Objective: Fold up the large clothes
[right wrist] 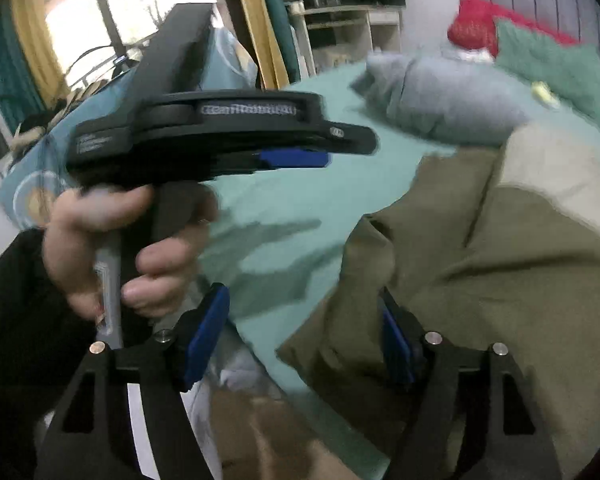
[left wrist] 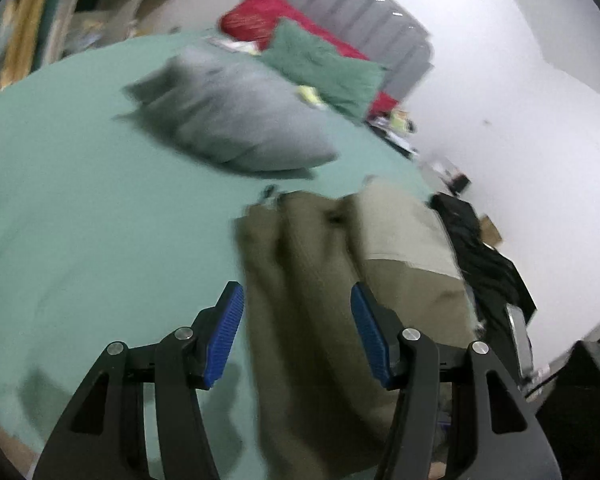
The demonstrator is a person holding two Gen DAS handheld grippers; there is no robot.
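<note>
Olive-and-beige garment (left wrist: 320,288) lies crumpled on the green bedsheet (left wrist: 100,220), at the bed's near edge. Left wrist view: left gripper (left wrist: 296,332) spread wide, holding nothing; cloth runs from between the pads toward 1 o'clock, long axis roughly 6-to-1. Right wrist view: right gripper (right wrist: 304,336) also released and empty, garment (right wrist: 460,264) from 12 to 4 o'clock, its 3 o'clock pad over the cloth edge (contact unclear, frames blurred). Judgement: both near; the right sits closer to a hem.
</note>
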